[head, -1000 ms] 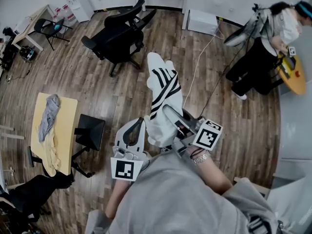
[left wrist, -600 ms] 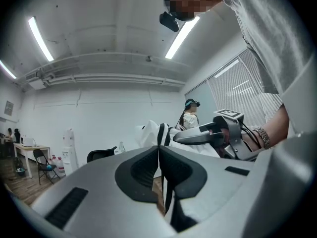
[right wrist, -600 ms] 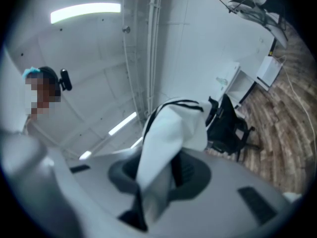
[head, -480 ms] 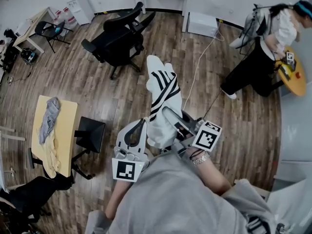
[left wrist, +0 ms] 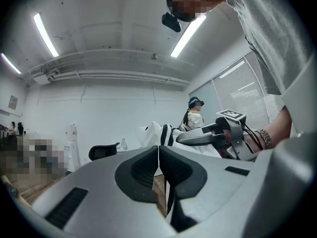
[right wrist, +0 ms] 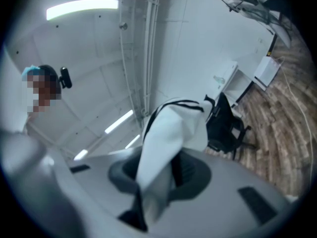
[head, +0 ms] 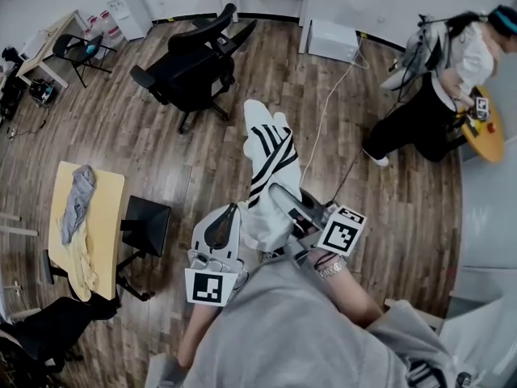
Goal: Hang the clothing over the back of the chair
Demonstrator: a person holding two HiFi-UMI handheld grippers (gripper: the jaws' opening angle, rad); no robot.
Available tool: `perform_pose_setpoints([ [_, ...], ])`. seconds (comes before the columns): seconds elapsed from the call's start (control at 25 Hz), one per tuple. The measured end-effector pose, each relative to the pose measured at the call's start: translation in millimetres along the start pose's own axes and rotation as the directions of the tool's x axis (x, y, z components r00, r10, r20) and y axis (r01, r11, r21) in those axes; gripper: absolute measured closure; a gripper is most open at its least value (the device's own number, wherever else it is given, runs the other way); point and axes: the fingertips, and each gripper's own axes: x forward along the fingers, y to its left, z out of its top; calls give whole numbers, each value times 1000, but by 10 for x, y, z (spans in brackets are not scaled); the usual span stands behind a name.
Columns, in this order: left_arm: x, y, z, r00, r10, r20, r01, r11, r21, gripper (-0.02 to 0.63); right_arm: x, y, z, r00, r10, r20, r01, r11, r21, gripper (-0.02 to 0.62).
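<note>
A white garment with black stripes (head: 266,156) hangs in front of me from both grippers. My right gripper (head: 281,194) is shut on its upper part; in the right gripper view the cloth (right wrist: 168,143) runs out from between the pads. My left gripper (head: 232,211) is beside it on the left, jaws pressed together on what looks like a thin edge of the cloth (left wrist: 159,133). A black office chair (head: 190,67) stands on the wood floor well beyond the garment; it also shows in the right gripper view (right wrist: 225,125).
A yellow table (head: 101,233) with a grey cloth (head: 77,200) stands at the left, a small black chair (head: 145,225) against it. A person (head: 428,103) works at a round table far right. A white cabinet (head: 333,39) stands at the back, with a cable (head: 327,111) across the floor.
Both grippers and the garment keep their place. The person at the far right has shifted stance, and the view has drifted slightly.
</note>
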Motion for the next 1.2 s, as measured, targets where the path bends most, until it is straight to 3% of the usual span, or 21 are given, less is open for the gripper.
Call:
perform_pose_setpoints([
  [0.36,233,183,-145,999,-35,30,36,999,-30,565,140,-263,11,999,-41,17,41,999,-5,486],
  [0.76,948,521,-171,993,-117,-12,116,992,-41,565,594,-675,444,995,-94,36,93,995,26,486],
  [1.2,1496,1252,-88,988,-152,21,152,987,-45,565,1217,-897,790,989,-124,81,121,992,38,486],
])
